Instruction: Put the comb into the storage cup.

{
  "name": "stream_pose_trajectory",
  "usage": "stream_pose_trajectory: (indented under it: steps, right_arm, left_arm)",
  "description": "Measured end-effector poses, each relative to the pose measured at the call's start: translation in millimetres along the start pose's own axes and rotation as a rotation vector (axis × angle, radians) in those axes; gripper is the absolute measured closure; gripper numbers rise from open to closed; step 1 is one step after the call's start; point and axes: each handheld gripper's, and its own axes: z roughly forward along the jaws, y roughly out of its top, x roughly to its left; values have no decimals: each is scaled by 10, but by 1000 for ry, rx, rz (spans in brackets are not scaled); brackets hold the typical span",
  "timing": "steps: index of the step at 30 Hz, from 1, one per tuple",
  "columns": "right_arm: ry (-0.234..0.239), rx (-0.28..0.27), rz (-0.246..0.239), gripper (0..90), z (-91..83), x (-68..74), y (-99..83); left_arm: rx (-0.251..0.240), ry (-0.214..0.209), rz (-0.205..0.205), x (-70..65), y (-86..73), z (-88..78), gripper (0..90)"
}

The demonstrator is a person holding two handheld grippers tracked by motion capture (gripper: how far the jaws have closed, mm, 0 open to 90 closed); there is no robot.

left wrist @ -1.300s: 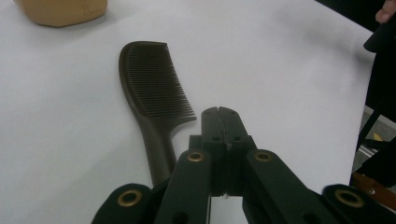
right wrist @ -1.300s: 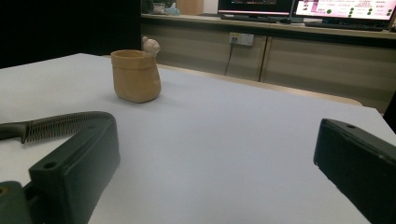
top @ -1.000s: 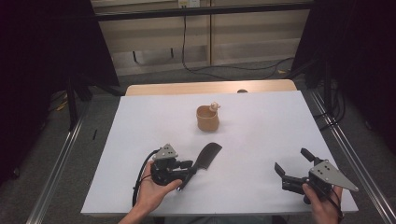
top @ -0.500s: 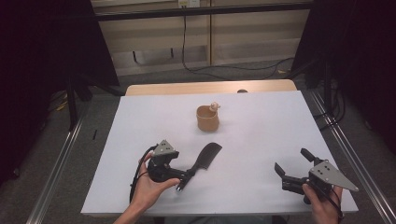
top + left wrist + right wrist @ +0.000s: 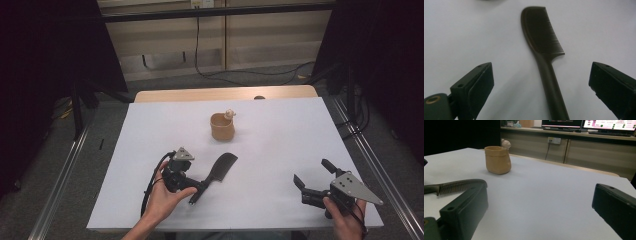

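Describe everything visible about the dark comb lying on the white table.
The dark brown plastic-looking comb has a long slim handle and a curved head with fine teeth along one edge. It lies flat on the white table, head pointing toward the tan cup but well apart from it. Its handle runs between the open jaws of the left gripper, which have just been opening and do not press on it.

Comb (image 5: 541,37): dark glossy plastic. Cup (image 5: 222,127): tan, matt, paper-like. Table (image 5: 280,150): smooth matt white. Jaws: matt blk plastic.
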Motion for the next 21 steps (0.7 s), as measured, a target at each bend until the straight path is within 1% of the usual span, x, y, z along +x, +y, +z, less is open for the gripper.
stream_pose_trajectory:
  steps: [1, 2, 3, 4, 5, 6, 7, 10, 11, 12, 14, 15, 16, 17, 18, 21]
  right_arm:
    - [-1, 1, 2, 0, -1, 0, 1]
    - [-1, 1, 2, 0, -1, -1, 0]
    - [-2, 2, 2, 0, -1, -1, 0]
    - [-2, 2, 2, 0, 0, -1, 0]
    - [-2, 3, 2, 0, 1, -1, 0]
    - [-2, 3, 2, 0, 2, 0, -1]
    - [-2, 4, 3, 0, 2, 1, -2]
    - [-2, 6, 1, 0, 2, 0, -2]
    - [-2, 6, 1, 0, 3, 0, -2]
    - [-3, 7, 2, 0, 5, 1, -2]
    - [-3, 7, 0, 0, 7, 5, -3]
    - [-3, 8, 0, 0, 6, 6, -3]
    - [-3, 8, 0, 0, 6, 6, -3]
    - [0, 6, -3, 0, 7, 6, -4]
    - [0, 7, -2, 0, 7, 4, -5]
    - [-4, 6, 2, 0, 6, -1, -4]
  left_arm:
    - [38, -6, 9, 1, 10, 39, 64]
    - [59, -13, 14, 1, 15, 58, 79]
    - [77, -22, 18, 0, 19, 79, 116]
    - [87, -18, 19, -9, 26, 101, 150]
    - [103, 0, 25, -24, 36, 125, 149]
    - [118, 6, 34, -33, 52, 146, 135]
    - [132, 0, 36, -40, 70, 164, 122]
    - [143, 11, 33, -41, 111, 182, 121]
    - [150, 18, 39, -34, 132, 192, 131]
    - [164, 19, 40, -26, 165, 241, 141]
    - [169, 25, 40, -22, 169, 271, 169]
    - [179, 29, 31, -28, 168, 304, 172]
    - [189, 26, 32, -32, 168, 326, 172]
    - [193, 27, 48, -43, 192, 336, 221]
    - [193, 27, 48, -43, 192, 336, 244]
    - [187, 29, 56, -58, 238, 326, 265]
